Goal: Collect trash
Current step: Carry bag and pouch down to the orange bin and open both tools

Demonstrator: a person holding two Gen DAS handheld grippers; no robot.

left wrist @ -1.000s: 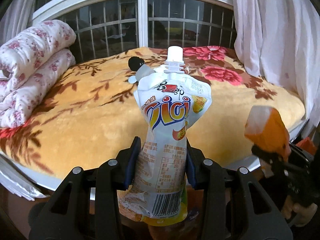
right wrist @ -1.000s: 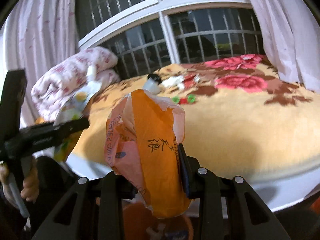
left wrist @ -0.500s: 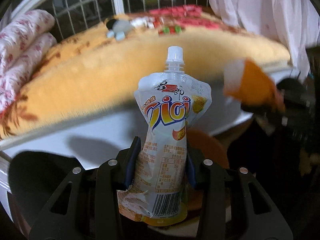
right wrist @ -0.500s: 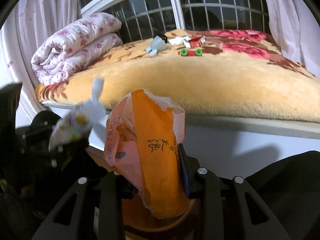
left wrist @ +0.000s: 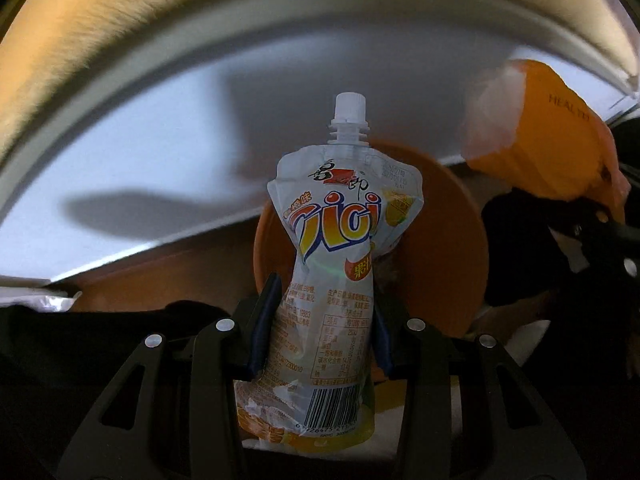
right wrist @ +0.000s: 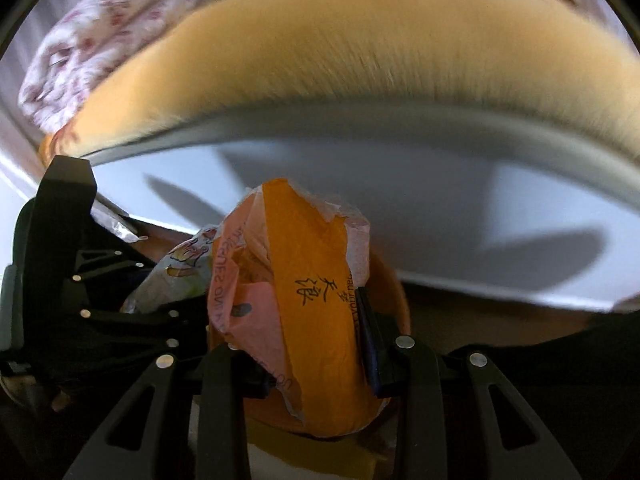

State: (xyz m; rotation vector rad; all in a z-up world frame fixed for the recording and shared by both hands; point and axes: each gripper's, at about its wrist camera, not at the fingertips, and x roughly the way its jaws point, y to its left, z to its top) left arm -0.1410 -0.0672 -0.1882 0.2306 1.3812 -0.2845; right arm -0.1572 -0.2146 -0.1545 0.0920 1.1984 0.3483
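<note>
A white spouted drink pouch (left wrist: 332,264) with orange lettering stands upright between the pads of my left gripper (left wrist: 322,320), which is shut on it. Behind and below the pouch is the round orange bin (left wrist: 460,240). My right gripper (right wrist: 296,332) is shut on a crumpled orange and pink wrapper (right wrist: 296,296). The same wrapper (left wrist: 552,140) shows at the right of the left wrist view, over the bin's far side. In the right wrist view the pouch (right wrist: 176,276) and the black left gripper frame (right wrist: 72,280) sit to the left, and the bin's rim (right wrist: 396,288) peeks out behind the wrapper.
The white bed frame side (left wrist: 160,160) and the yellow fleece blanket edge (right wrist: 360,48) curve close above both grippers. A folded floral quilt (right wrist: 100,32) lies on the bed at the upper left. Brown floor (left wrist: 160,280) lies around the bin.
Both grippers have dropped from bed height and tipped downward, each still holding its item. The window and bed top have left view; the orange bin now sits under the pouch and wrapper.
</note>
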